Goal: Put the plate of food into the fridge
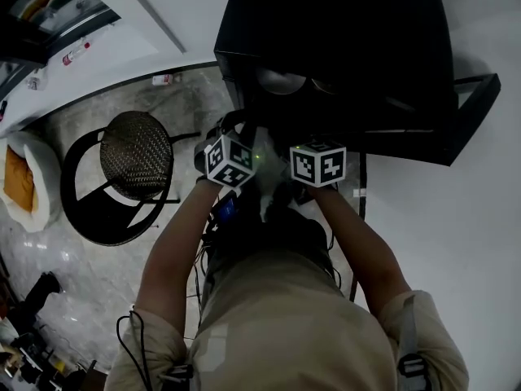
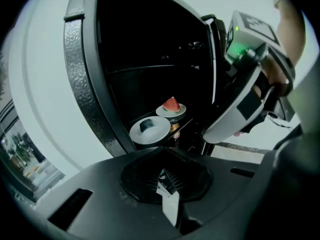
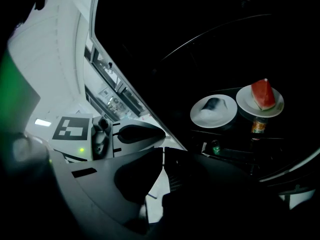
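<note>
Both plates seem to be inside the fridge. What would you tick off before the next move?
1. The plate with dark food is inside the fridge: ok.
2. The watermelon plate is inside, beside it: ok.
3. The left gripper is shut and empty: ok.
4. The right gripper is shut and empty: ok.
5. The door is closed: not ok, it stands open.
6. Both plates are clear of the closing door: cannot tell.
</note>
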`<state>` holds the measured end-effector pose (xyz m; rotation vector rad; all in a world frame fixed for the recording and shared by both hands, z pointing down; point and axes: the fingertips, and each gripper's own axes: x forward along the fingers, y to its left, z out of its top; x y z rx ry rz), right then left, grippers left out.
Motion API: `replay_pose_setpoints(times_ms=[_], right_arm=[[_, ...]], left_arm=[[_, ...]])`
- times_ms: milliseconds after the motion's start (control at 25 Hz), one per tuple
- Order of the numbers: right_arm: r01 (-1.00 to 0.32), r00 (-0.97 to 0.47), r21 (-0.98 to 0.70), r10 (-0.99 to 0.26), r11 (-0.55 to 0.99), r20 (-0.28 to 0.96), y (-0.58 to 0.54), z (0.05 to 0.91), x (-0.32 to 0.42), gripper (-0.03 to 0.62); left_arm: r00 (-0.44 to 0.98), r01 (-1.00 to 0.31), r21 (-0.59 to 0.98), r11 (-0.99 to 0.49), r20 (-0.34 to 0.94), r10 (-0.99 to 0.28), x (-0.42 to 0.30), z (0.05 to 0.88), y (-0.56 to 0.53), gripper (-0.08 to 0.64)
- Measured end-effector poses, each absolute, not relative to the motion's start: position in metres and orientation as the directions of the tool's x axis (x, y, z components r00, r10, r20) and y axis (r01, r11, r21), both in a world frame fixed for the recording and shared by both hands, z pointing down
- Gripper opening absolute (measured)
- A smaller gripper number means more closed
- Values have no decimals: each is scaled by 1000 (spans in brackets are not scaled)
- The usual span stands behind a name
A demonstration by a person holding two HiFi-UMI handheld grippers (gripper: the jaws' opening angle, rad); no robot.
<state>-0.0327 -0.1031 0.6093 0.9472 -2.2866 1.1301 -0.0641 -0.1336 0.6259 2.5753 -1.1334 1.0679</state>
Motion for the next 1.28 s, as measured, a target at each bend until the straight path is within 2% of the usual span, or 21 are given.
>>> replay_pose_setpoints(times_ms=[480, 800, 1280], right_arm=[[-728, -678, -498, -386, 471, 626, -97, 601, -37, 26], [-701, -708, -501, -406, 508, 578, -95, 582, -36, 26], [-687, -723, -516, -410, 511, 556, -79, 572, 15, 26]], left_arm=[[445, -698, -176, -694, 652, -613, -76, 618, -129, 11], [444, -695, -215, -686, 623, -644, -64, 594, -126, 11], [397, -696, -273, -664, 624, -673, -27, 578, -115, 11]])
